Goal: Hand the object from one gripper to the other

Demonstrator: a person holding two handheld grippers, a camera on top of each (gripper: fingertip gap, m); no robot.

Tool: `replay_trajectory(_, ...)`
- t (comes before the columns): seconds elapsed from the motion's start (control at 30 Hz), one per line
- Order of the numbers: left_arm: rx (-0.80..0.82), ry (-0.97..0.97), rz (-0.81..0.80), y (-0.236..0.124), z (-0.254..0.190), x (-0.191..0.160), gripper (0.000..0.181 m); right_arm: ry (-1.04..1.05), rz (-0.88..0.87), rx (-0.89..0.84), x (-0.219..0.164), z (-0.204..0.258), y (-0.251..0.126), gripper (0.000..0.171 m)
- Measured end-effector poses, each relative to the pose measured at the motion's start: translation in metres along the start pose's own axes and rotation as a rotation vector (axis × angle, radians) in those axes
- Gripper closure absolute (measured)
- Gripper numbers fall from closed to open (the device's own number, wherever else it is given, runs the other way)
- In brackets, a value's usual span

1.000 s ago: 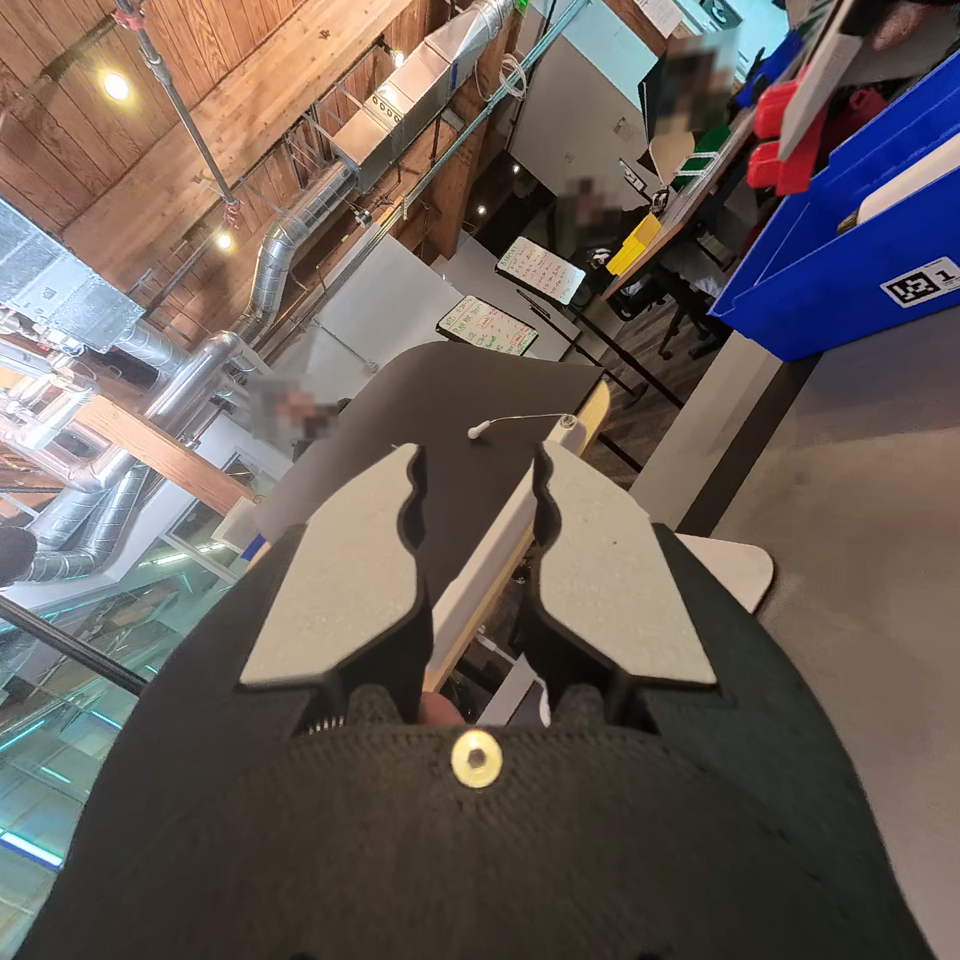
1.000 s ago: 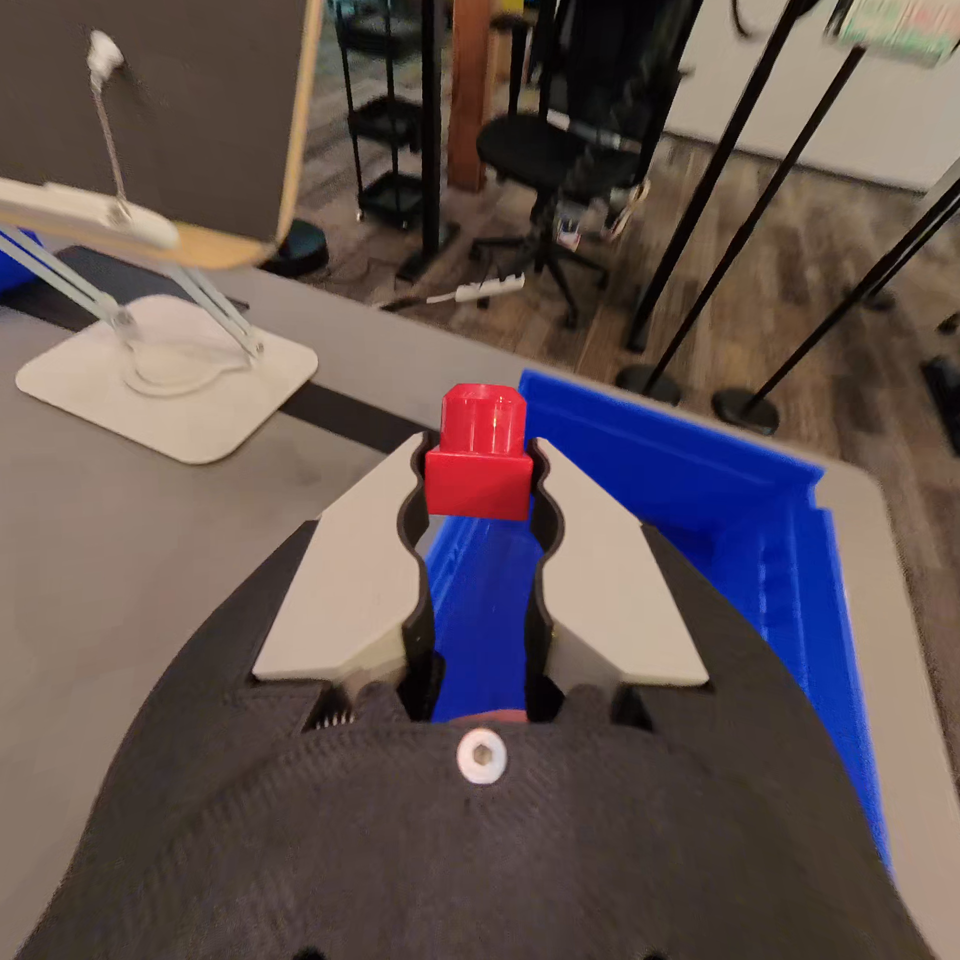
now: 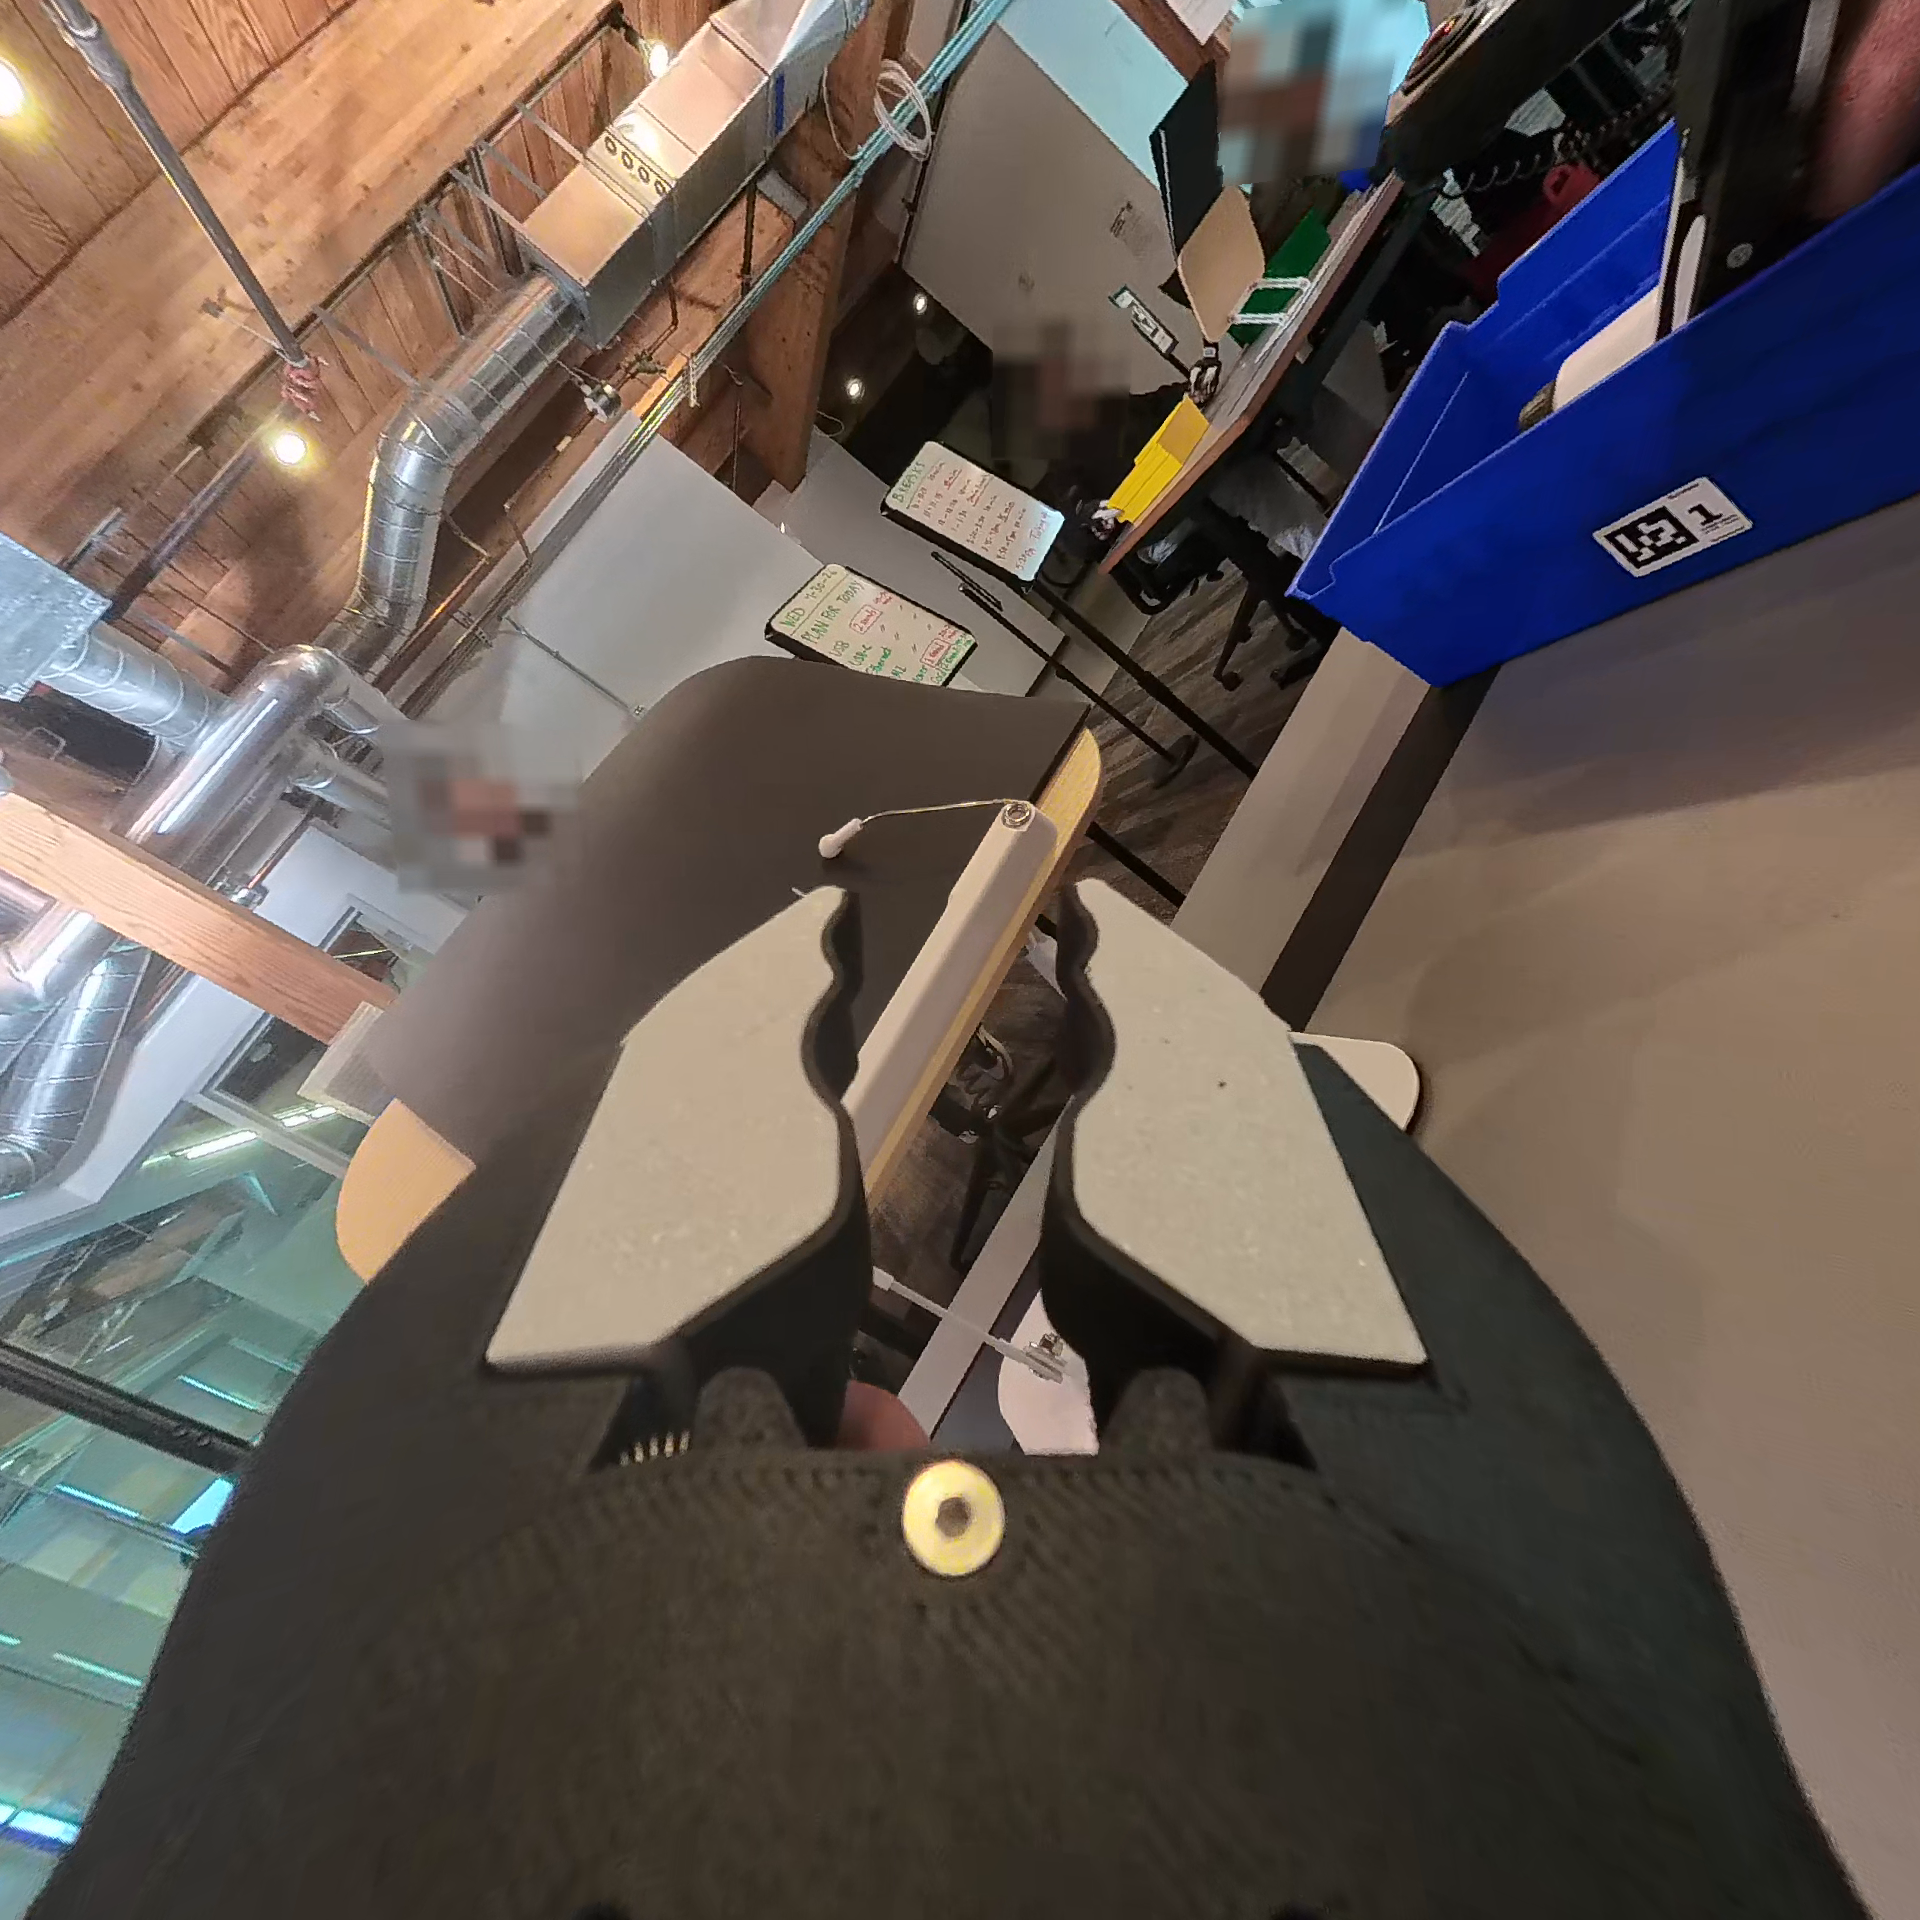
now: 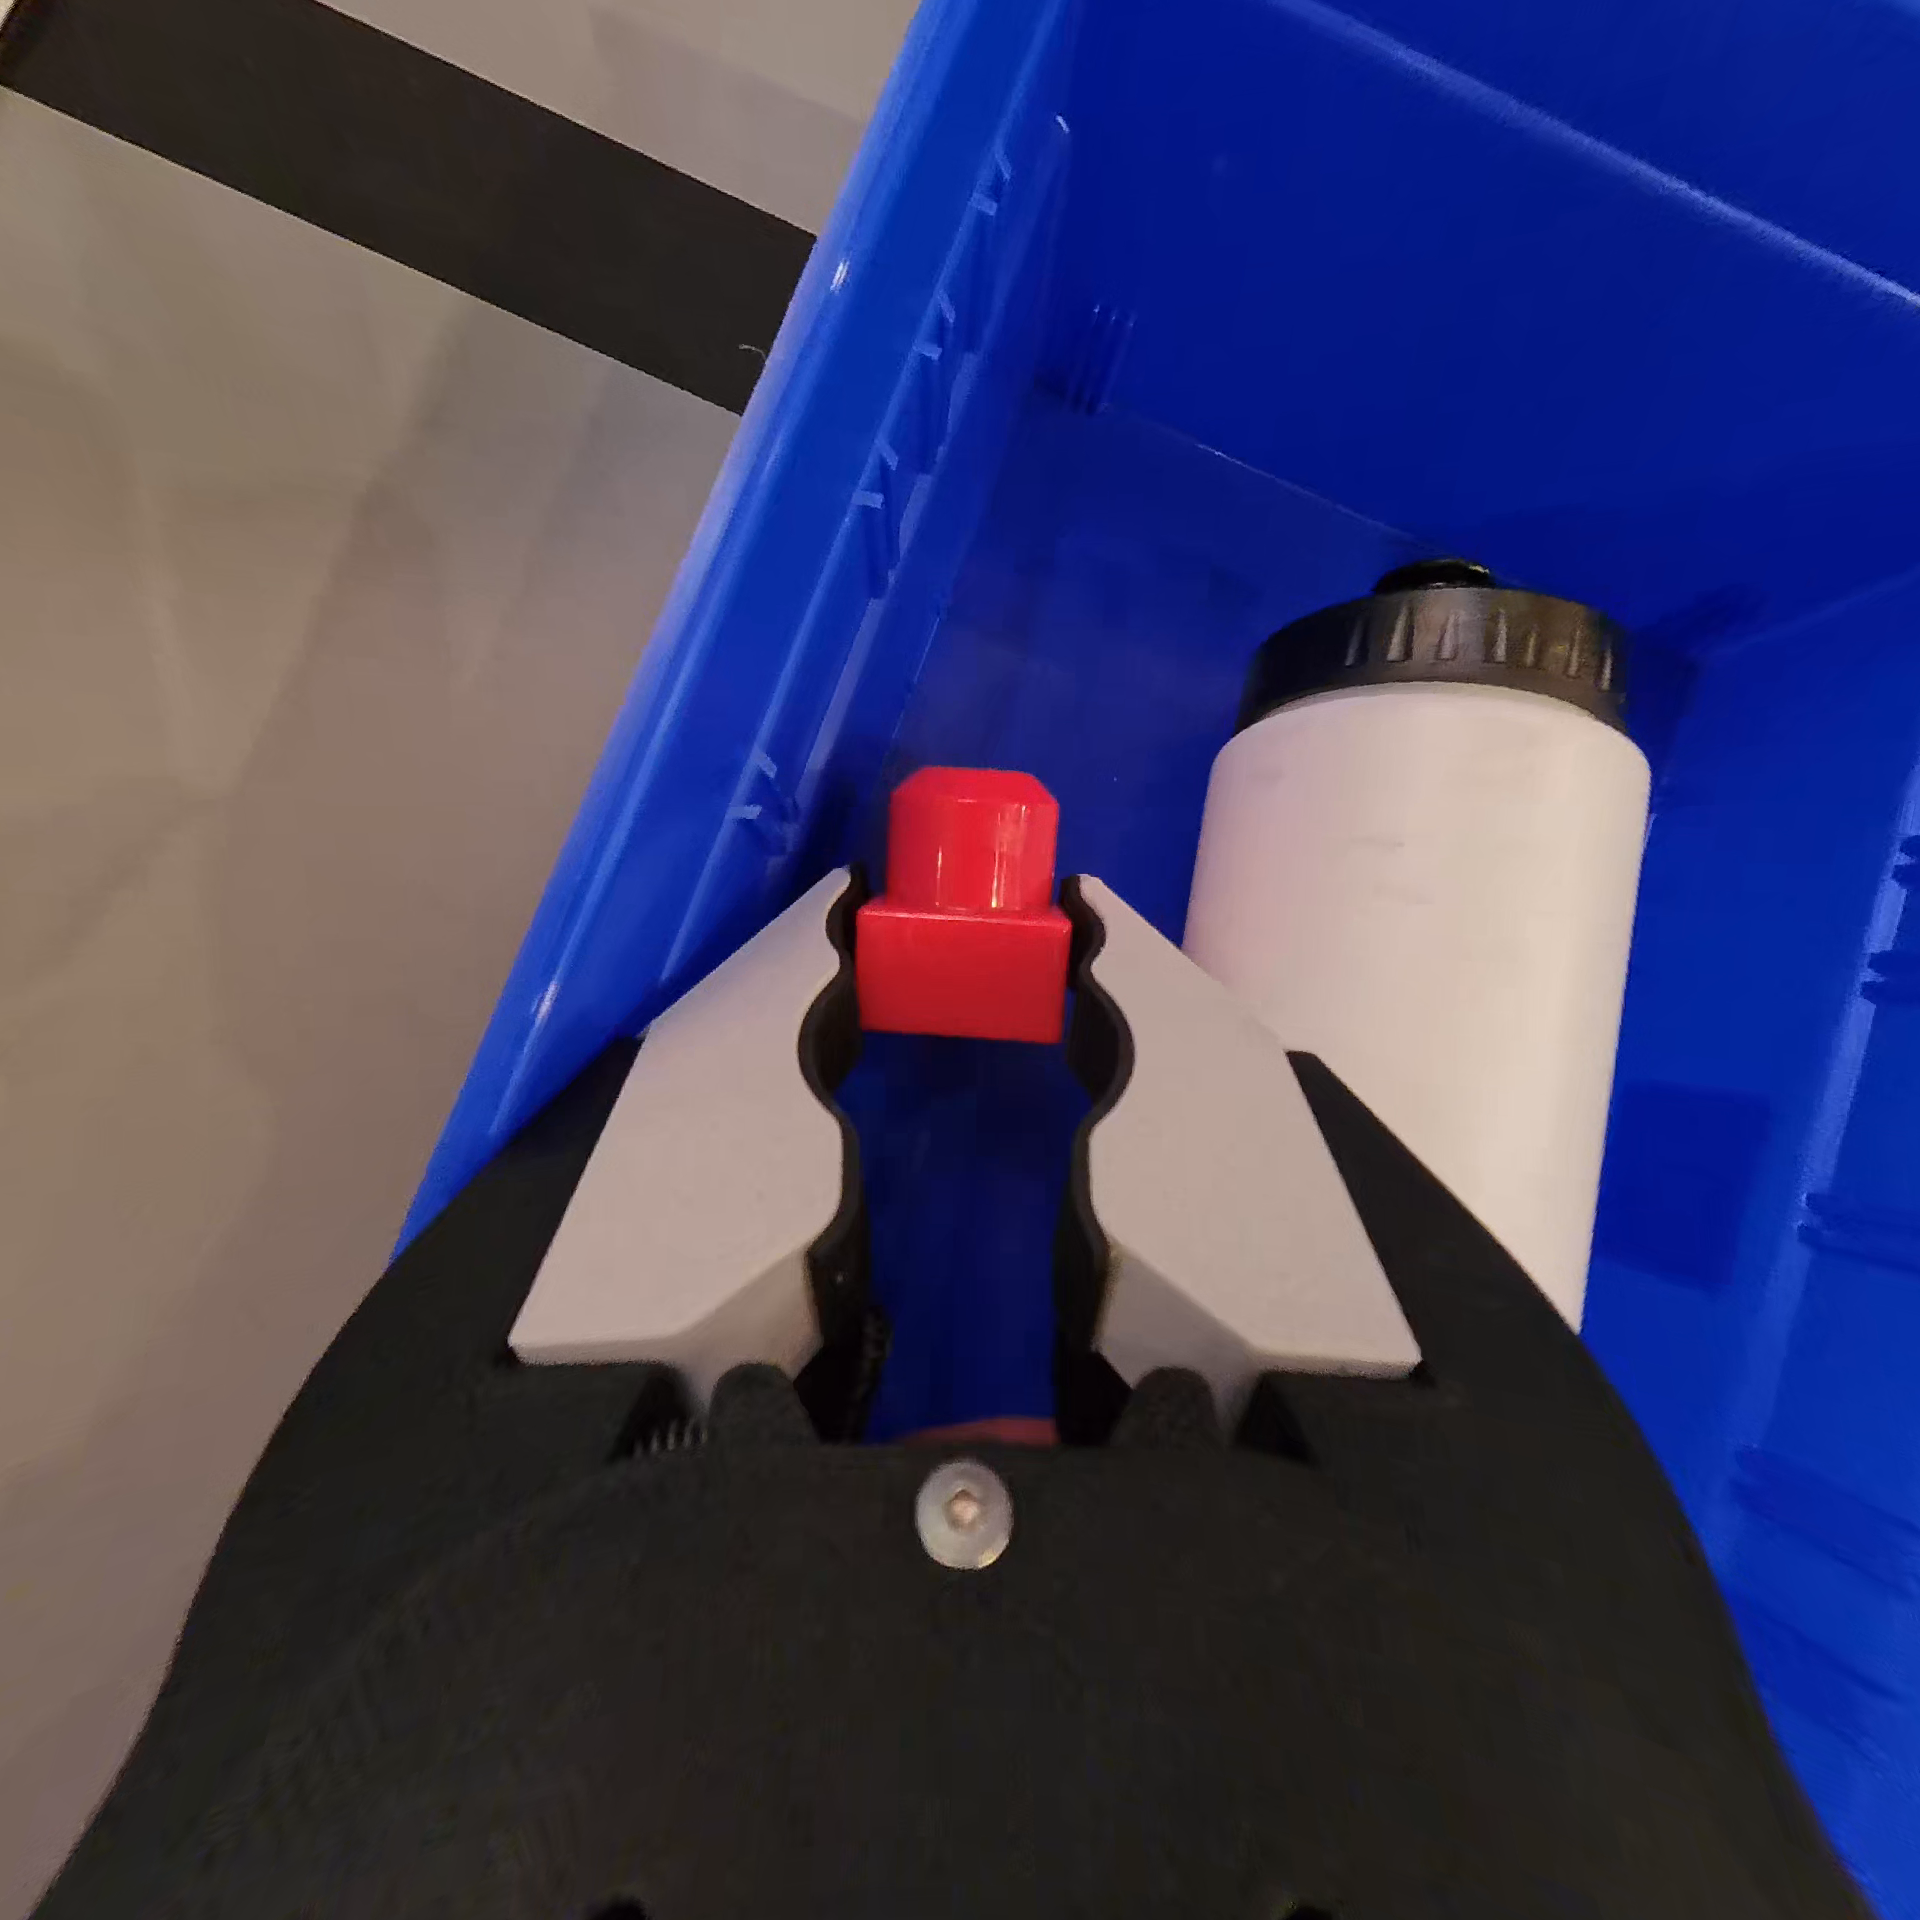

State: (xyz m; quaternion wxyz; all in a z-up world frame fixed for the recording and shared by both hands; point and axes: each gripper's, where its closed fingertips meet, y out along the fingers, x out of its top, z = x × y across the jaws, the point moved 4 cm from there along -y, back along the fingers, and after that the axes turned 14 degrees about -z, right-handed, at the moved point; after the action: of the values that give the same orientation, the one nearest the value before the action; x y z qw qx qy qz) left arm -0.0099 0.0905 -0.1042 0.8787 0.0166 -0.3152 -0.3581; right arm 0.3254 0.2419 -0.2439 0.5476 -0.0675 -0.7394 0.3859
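While my right gripper (image 4: pixel 961 961) pinched a glossy red block (image 4: pixel 961 961) over the blue bin (image 4: pixel 1403 312) — my left gripper's (image 3: pixel 961 956) fingers stood spread, empty.

Timber-plank ceiling (image 3: pixel 343 187) with lit spotlights; silver metal ducts (image 3: pixel 447 468) beneath it; dark wood-plank floor (image 3: pixel 1174 665) below the easel whiteboards (image 3: pixel 871 642).

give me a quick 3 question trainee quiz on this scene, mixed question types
1. True or false: the right tongs grip a red block.
2. What lies in the blue bin beside the block? A) a white bottle with a black cap B) a green cup C) a roll of tape
3. Fill in: the left tongs are open and hold ____.

Key
1. True
2. A, the white bottle
3. nothing
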Motion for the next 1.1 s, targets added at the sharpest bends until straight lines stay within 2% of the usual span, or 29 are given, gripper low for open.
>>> replay_trajectory(0.33, 0.004, -0.027, 0.032, 0.002, 0.002, -0.009, 0.146, -0.011, 0.100, 0.033, -0.016, 0.003, -0.004, 0.136)
replay_trajectory(0.53, 0.012, -0.072, 0.216, 0.004, 0.001, -0.040, 0.148, -0.031, 0.179, 0.044, -0.028, 0.005, -0.002, 0.137)
replay_trajectory(0.7, 0.000, -0.225, 0.324, 0.003, -0.002, -0.065, 0.148, -0.027, 0.194, 0.051, -0.031, 0.006, -0.001, 0.137)
replay_trajectory(0.9, 0.000, -0.291, 0.333, 0.003, -0.002, -0.073, 0.147, -0.036, 0.204, 0.045, -0.031, 0.006, -0.001, 0.136)
replay_trajectory(1.1, 0.007, -0.274, 0.281, 0.005, -0.003, -0.065, 0.147, -0.053, 0.189, 0.018, -0.026, 0.002, -0.006, 0.122)
